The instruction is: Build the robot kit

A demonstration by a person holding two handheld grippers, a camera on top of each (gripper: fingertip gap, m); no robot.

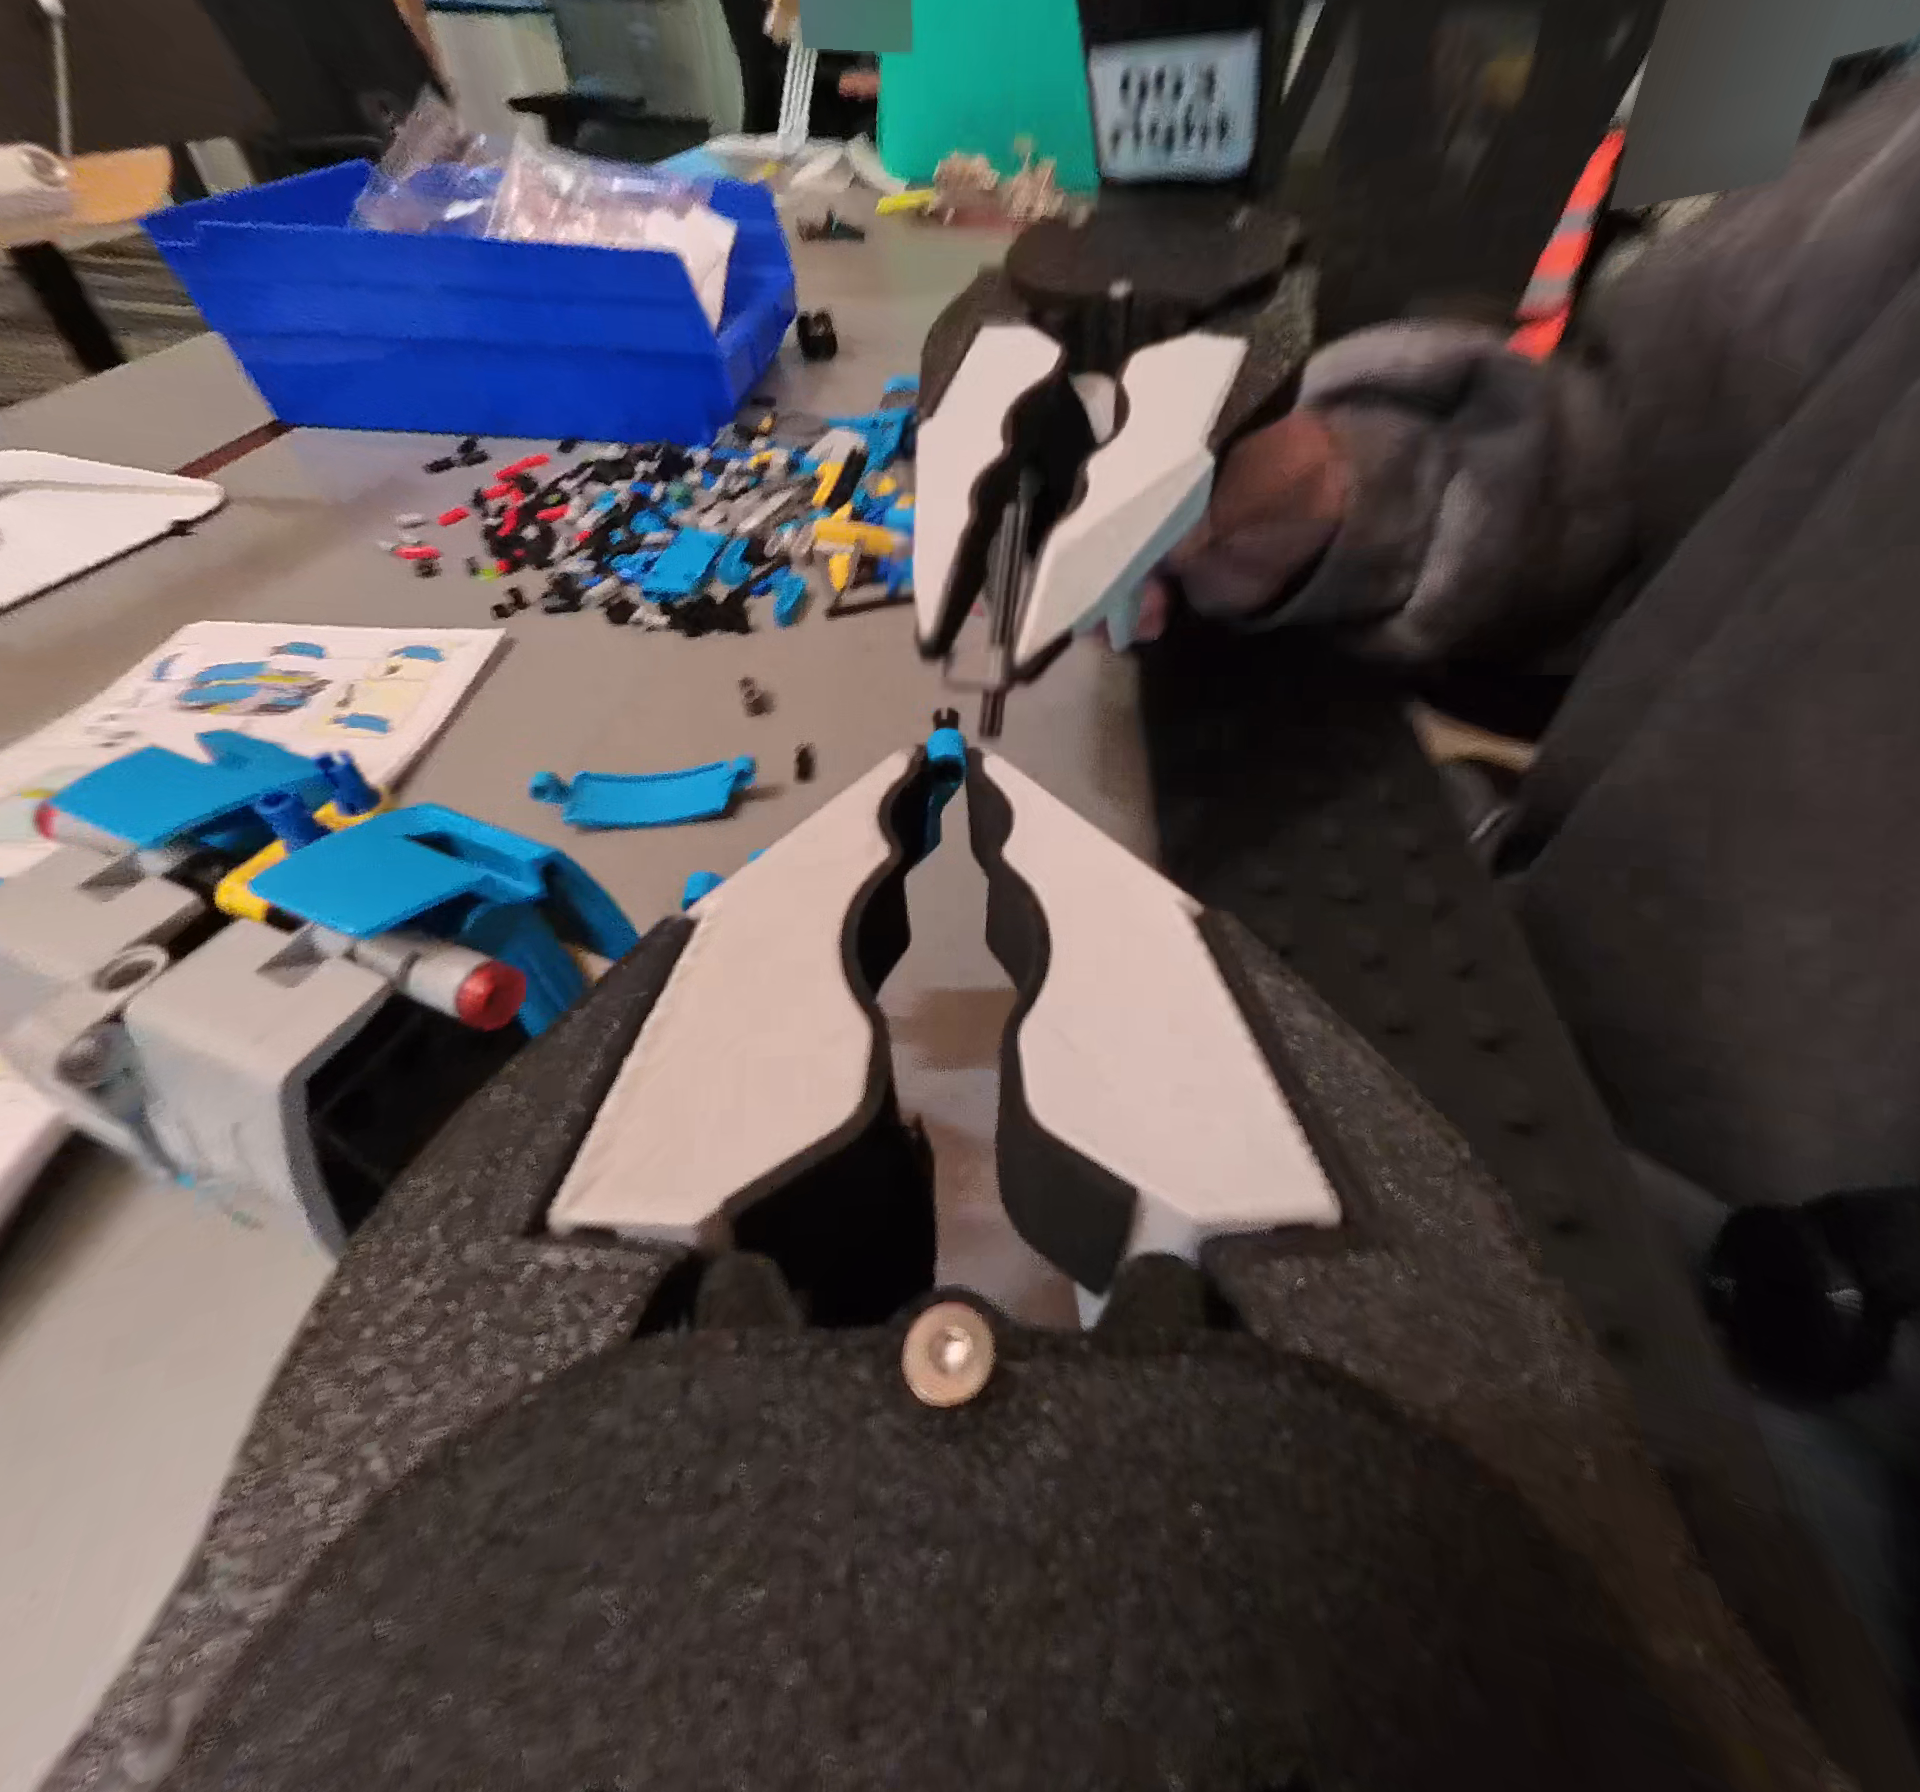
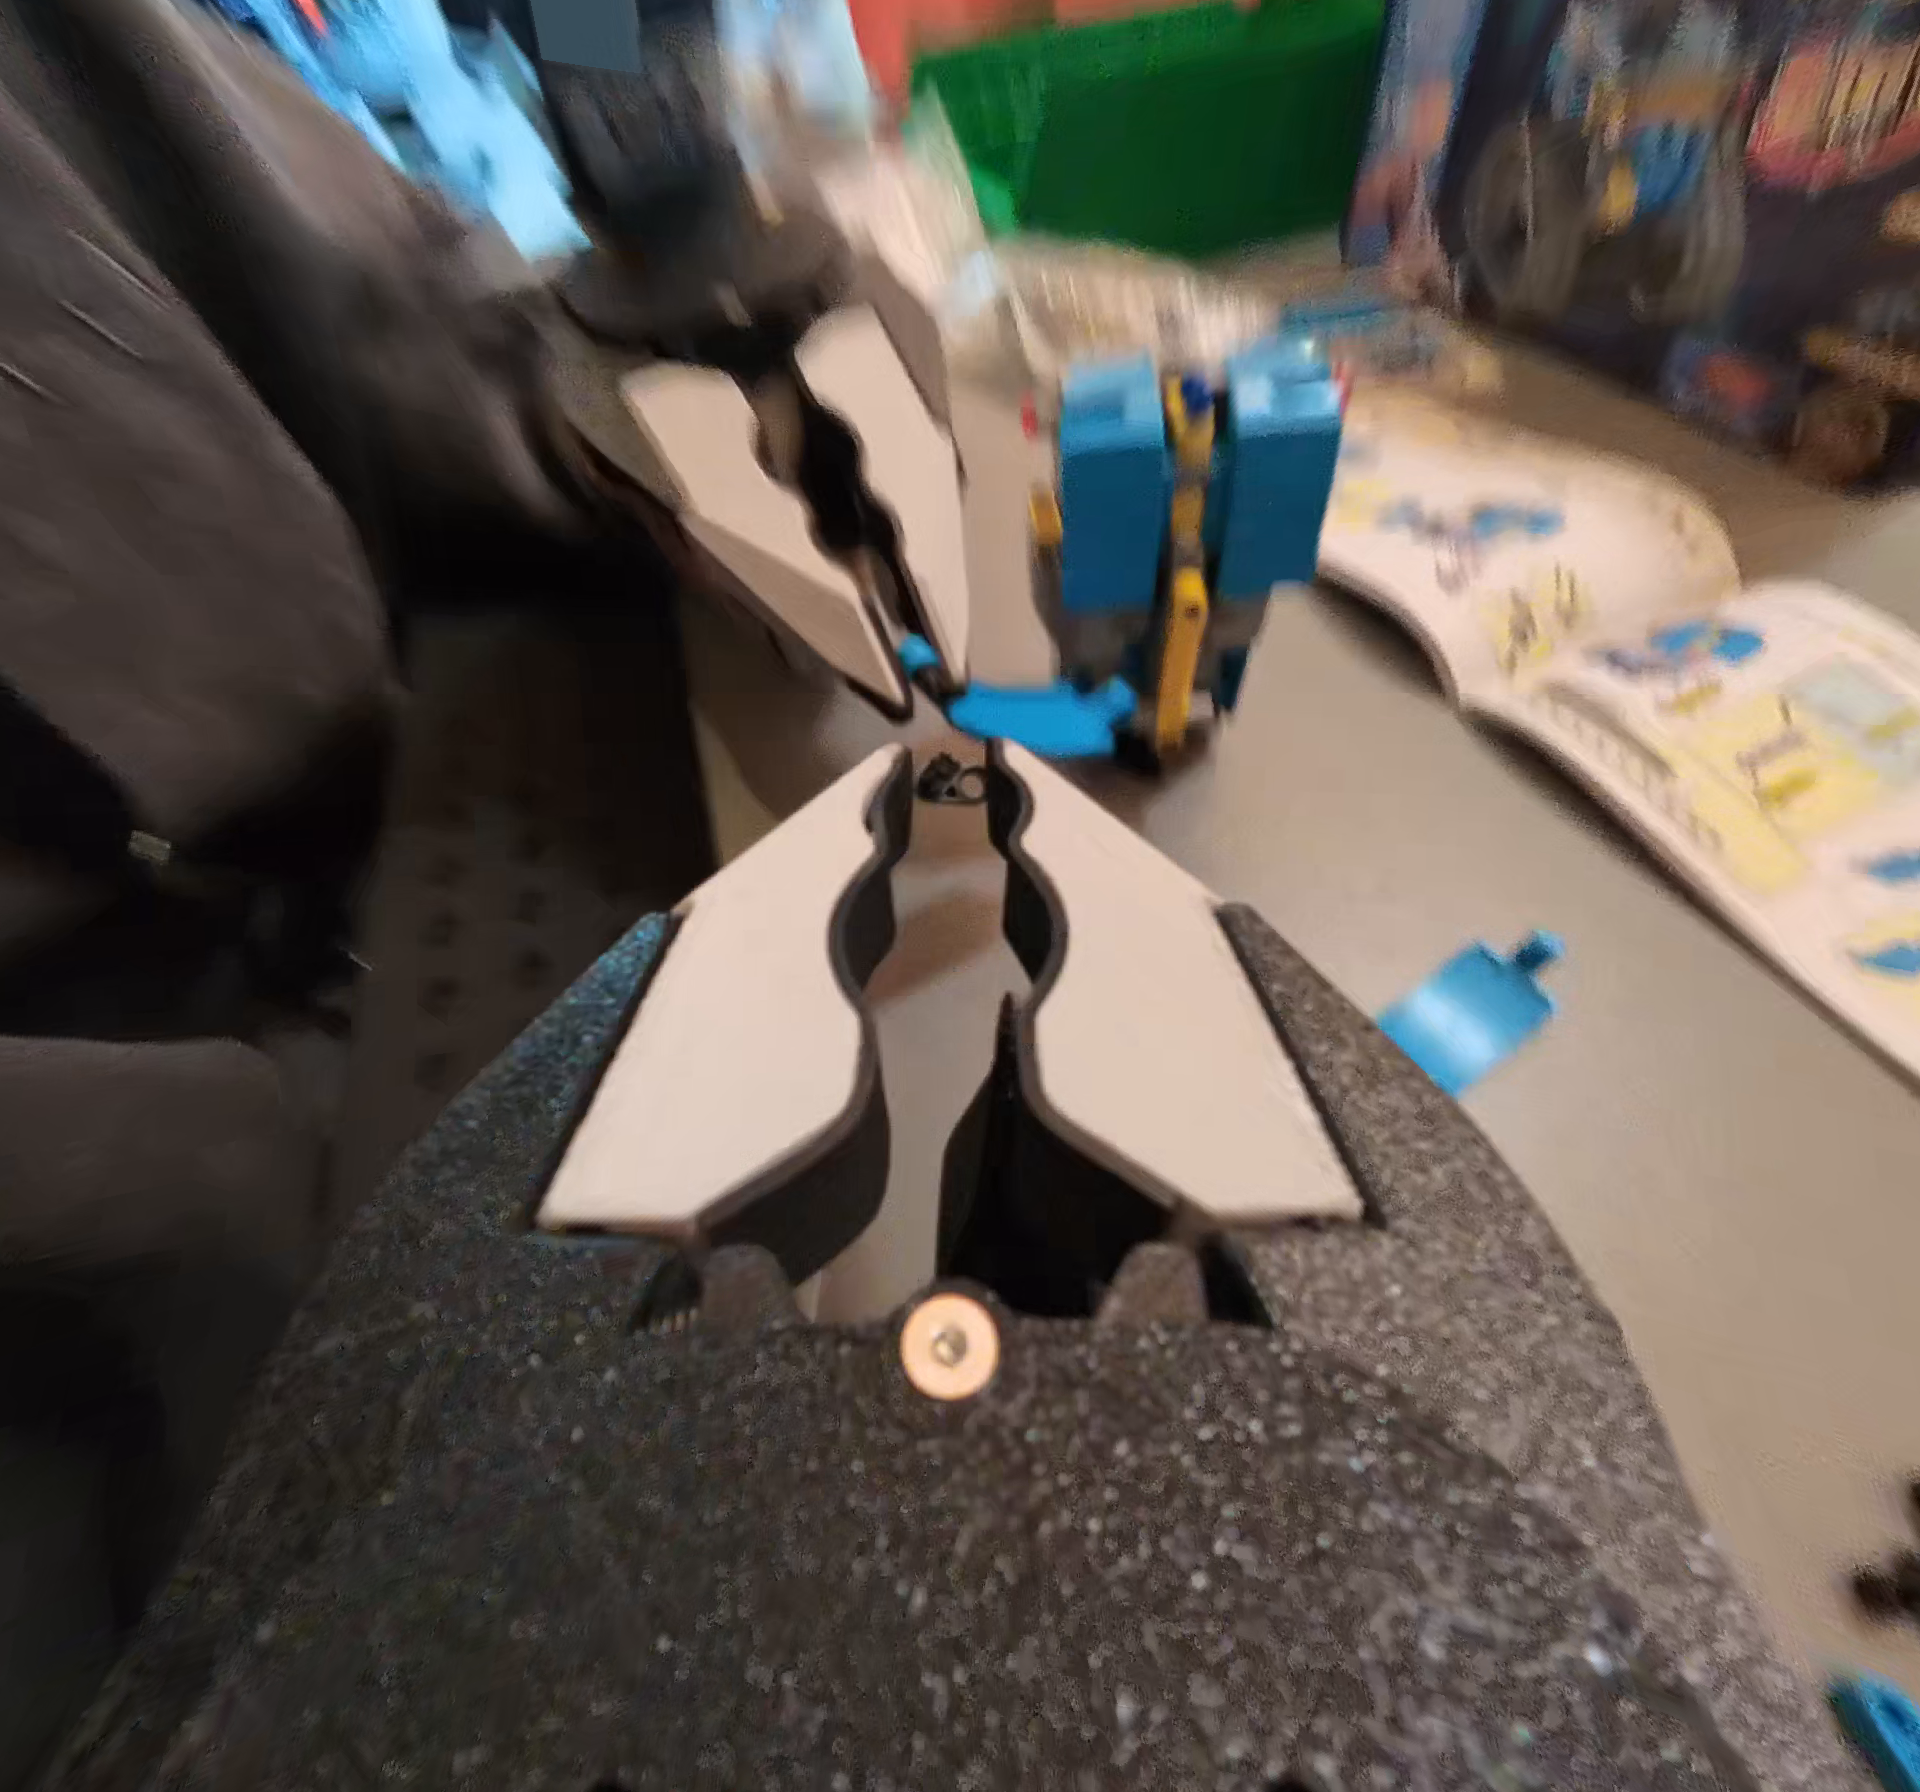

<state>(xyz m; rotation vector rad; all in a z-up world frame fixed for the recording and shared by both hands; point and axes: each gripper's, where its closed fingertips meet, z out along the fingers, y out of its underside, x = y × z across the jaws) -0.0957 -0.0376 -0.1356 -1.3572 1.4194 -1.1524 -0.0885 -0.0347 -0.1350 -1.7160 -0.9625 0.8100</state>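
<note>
My left gripper (image 1: 945,768) is shut on a small blue connector piece (image 1: 948,747) that sticks out past its tips. My right gripper (image 1: 982,680), held by a hand in a grey sleeve, points down at it from just beyond and is shut on a thin black axle (image 1: 994,716), whose end hangs a little above and to the right of the blue piece. In the blurred right wrist view, my right gripper (image 2: 951,768) has the small black part (image 2: 948,784) between its tips. The left gripper (image 2: 925,680) with the blue piece (image 2: 914,651) is just ahead.
A partly built blue and yellow model (image 1: 364,869) (image 2: 1184,516) stands near an open instruction booklet (image 1: 260,693) (image 2: 1662,703). A blue curved panel (image 1: 644,792) (image 2: 1039,714) lies on the grey table. Behind it are a pile of loose pieces (image 1: 665,537) and a blue bin (image 1: 468,319).
</note>
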